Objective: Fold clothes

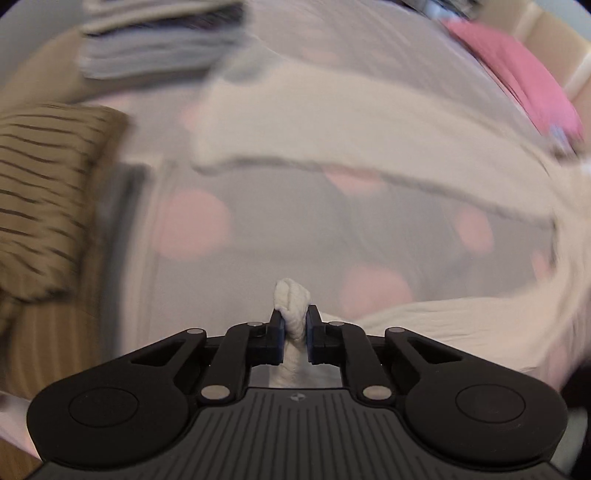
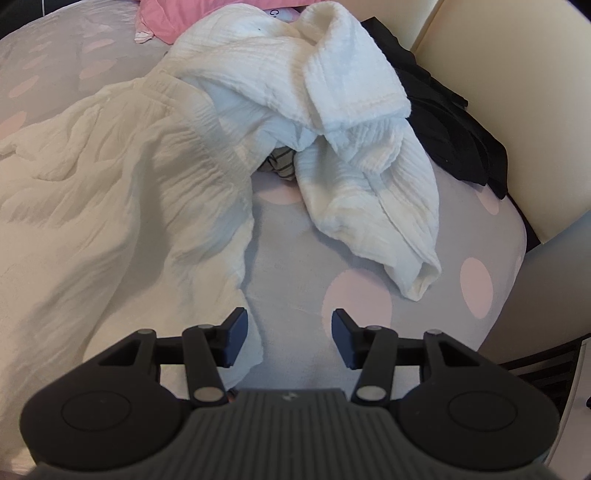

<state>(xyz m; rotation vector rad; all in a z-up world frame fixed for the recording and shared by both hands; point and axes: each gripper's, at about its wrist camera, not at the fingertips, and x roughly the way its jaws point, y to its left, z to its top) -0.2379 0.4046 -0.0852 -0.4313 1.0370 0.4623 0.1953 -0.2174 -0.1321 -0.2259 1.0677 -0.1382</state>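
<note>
A white crinkled garment (image 2: pixel 110 192) lies spread and bunched over a grey bed cover with pink dots (image 2: pixel 295 266). Its sleeves are tangled in a heap (image 2: pixel 332 110) at the back. In the left wrist view my left gripper (image 1: pixel 293 325) is shut on a pinched fold of the white garment (image 1: pixel 291 299), which sticks up between the pads while the rest of the cloth (image 1: pixel 332 122) trails away, blurred. My right gripper (image 2: pixel 288 332) hovers open just above the cover, beside the garment's hem, with nothing between its fingers.
A pink garment (image 2: pixel 166 18) lies at the back of the bed and a black one (image 2: pixel 450 133) at the right, against a cream headboard (image 2: pixel 517 92). A striped tan cushion (image 1: pixel 44 192) and a stack of folded clothes (image 1: pixel 155 44) sit to the left.
</note>
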